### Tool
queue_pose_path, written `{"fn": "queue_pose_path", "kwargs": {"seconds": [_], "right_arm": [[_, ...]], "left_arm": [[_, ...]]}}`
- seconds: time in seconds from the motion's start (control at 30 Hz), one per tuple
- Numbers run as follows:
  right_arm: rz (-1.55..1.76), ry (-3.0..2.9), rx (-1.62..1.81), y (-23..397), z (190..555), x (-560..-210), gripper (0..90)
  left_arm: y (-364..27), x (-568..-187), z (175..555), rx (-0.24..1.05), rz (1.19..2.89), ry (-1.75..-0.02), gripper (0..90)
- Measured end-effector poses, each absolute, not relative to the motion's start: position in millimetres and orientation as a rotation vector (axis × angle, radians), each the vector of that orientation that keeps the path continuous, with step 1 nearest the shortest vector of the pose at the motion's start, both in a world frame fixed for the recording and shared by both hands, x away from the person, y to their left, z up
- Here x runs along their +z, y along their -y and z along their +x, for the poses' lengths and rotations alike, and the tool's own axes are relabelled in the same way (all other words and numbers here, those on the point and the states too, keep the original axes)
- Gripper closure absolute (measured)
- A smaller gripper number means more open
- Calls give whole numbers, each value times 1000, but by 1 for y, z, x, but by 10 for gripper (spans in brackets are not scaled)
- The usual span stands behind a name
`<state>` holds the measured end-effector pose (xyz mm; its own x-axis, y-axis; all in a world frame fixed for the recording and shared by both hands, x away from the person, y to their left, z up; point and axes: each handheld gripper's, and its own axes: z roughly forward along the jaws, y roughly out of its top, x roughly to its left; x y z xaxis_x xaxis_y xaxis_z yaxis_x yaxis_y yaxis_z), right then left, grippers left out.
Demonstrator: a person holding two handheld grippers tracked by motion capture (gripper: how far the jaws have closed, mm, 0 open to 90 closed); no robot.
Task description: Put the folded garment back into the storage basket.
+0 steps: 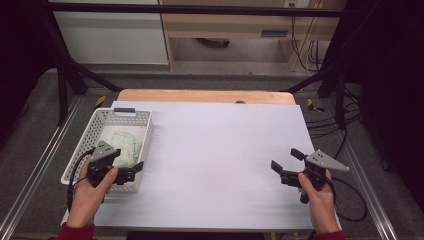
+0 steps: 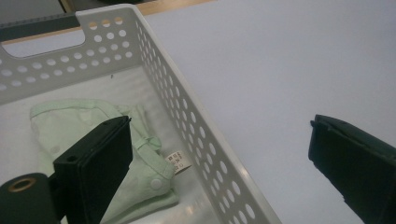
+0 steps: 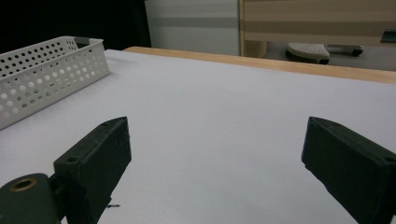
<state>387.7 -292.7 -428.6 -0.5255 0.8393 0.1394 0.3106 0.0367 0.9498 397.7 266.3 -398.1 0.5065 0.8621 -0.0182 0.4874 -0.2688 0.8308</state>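
A white perforated basket holding pale green cloth sits on the white-covered table.

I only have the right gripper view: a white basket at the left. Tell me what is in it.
Observer: A pale green garment lies crumpled on the floor of the basket.
Operator: Give me the left tool's position.
Observer: The left tool is over the basket's near right corner, one jaw inside above the garment, the other outside over the table.
Operator: Report whether it grips anything.
Observer: No. Its jaws are wide apart and hold nothing.
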Motion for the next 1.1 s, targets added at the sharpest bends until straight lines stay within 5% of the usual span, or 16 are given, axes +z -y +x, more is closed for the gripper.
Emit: {"fn": "queue_pose_path", "kwargs": {"seconds": [0.43, 1.1], "right_arm": [[1110, -1923, 1491, 266, 369, -463, 69], [1112, -2024, 1390, 226, 407, -473, 95]], "left_arm": [[-256, -395, 393, 599, 1931, -1074, 69], [-248, -403, 394, 595, 1946, -1057, 74]]}}
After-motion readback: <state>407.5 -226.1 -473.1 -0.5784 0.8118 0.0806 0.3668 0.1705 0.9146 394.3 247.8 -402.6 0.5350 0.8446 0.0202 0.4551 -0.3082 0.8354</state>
